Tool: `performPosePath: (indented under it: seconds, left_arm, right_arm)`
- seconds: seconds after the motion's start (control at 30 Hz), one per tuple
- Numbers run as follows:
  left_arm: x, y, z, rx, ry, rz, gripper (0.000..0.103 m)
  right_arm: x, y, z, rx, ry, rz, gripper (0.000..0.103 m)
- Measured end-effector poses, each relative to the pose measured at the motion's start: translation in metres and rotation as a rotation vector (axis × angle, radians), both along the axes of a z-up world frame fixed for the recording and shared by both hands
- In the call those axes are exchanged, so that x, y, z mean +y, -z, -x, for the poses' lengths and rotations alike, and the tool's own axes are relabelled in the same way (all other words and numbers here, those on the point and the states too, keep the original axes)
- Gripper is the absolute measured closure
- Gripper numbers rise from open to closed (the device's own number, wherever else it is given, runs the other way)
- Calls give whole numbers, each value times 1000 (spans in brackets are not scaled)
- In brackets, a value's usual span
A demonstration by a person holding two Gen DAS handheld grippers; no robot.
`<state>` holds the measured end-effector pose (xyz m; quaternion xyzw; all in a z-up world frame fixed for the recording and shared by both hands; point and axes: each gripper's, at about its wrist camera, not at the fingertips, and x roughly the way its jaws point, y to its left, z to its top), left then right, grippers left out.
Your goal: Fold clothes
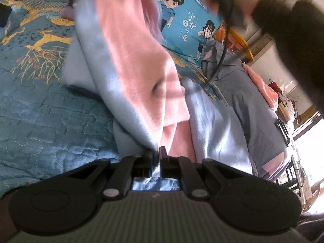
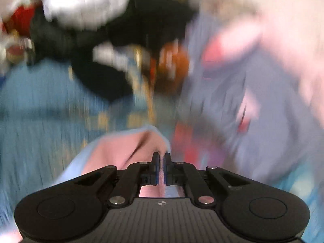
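A light blue hooded garment (image 1: 220, 125) with a pink fleece lining (image 1: 131, 60) lies partly lifted over a bed. My left gripper (image 1: 156, 151) is shut on a blue edge of it, and the cloth rises in a tall fold away from the jaws. In the right wrist view, which is heavily blurred, my right gripper (image 2: 161, 156) is shut on a pink-and-blue edge of the same garment (image 2: 125, 147); more of the garment (image 2: 263, 93) hangs at the right. A drawstring cord (image 1: 219, 94) runs across the garment's grey-blue body.
A teal quilted bedspread (image 1: 40, 101) with gold deer fills the left. A blue cushion (image 1: 188, 26) with cartoon figures lies at the back. A dark sleeve (image 1: 293, 46) and a black cable (image 1: 224, 46) cross the upper right. Dark and white blurred shapes (image 2: 101, 20) sit beyond the bed.
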<state>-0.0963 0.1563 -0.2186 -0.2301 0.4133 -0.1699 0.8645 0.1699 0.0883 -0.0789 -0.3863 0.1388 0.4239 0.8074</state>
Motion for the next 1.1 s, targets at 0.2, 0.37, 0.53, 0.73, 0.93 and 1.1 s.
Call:
performPosePath:
  seconds: [0.2, 0.37, 0.53, 0.73, 0.93, 1.1]
  left_arm:
    - [3, -1, 6, -21, -15, 3, 95]
    - [12, 0, 8, -18, -78, 9, 94]
    - [34, 17, 5, 87, -186, 64, 95]
    - [44, 31, 2, 144, -229, 71, 92]
    - [41, 32, 1, 146, -236, 64, 92]
    - [41, 29, 3, 153, -274, 46, 92]
  right_arm:
    - [89, -70, 53, -139, -266, -93, 99]
    - [175, -49, 83, -99, -407, -70, 99]
    - [225, 3, 98, 7, -400, -19, 95]
    - [188, -8, 78, 128, -252, -142, 80]
    - [49, -13, 11, 224, 123, -268, 69]
    - [-68, 32, -10, 306, 382, -227, 69]
